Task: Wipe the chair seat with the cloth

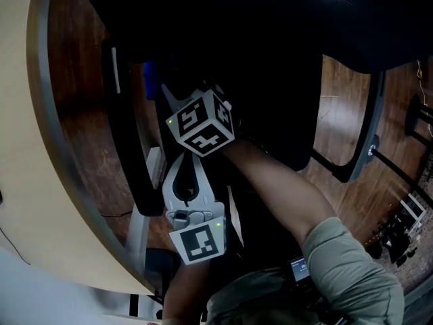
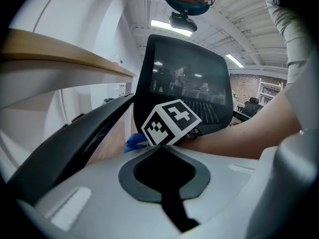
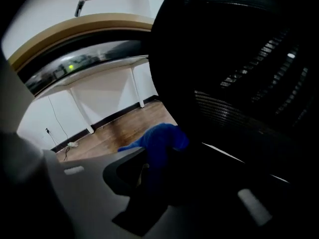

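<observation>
Cloth [image 3: 162,141] in blue, pinched between the right gripper [image 3: 149,158] fingers and bunched at their tips, black mesh office chair [image 3: 239,83] just beyond, left gripper [image 2: 160,145] fingers pressed together, empty, right behind the right gripper's marker cube [image 2: 172,121], wooden floor [image 3: 119,133] below.

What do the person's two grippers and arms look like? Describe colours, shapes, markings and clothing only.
The left gripper and the right gripper both have pale grey-white bodies with a dark-rimmed teardrop opening between the jaws. Each carries a white cube printed with black square markers: the left cube and the right cube. The right arm is bare up to a grey-green short sleeve.
</observation>
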Available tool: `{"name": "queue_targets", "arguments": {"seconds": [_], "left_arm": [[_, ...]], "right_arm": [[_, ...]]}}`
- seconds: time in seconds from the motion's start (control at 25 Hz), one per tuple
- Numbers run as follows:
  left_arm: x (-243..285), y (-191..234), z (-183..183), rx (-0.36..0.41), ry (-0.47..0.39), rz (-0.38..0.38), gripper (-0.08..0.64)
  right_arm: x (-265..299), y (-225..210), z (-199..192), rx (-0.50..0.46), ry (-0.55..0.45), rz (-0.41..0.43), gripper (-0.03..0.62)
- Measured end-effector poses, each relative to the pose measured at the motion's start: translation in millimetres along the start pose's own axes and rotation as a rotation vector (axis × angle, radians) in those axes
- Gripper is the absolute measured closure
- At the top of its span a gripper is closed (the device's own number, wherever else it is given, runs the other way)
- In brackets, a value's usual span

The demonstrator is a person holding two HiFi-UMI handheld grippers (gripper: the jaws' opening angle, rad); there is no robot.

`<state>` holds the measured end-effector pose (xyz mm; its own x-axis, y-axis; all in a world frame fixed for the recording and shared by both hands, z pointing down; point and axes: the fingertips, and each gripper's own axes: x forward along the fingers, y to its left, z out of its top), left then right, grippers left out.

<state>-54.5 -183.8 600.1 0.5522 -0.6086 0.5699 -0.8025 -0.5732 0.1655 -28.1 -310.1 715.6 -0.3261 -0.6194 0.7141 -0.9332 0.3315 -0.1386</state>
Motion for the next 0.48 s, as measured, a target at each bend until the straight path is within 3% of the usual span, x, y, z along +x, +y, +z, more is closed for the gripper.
{"name": "queue_targets", "arguments": {"seconds": [0.2, 0.48], "left_arm": [[14, -12, 8, 0.039, 0.003, -0.035, 0.554], [29, -76, 30, 0.101, -0.032, -0.156, 0.554]], "right_arm": [[-25, -35, -9, 0.053, 0.0, -0.062, 0.494], [-99, -119, -54, 0.169, 0.024, -0.224, 0.494]]}}
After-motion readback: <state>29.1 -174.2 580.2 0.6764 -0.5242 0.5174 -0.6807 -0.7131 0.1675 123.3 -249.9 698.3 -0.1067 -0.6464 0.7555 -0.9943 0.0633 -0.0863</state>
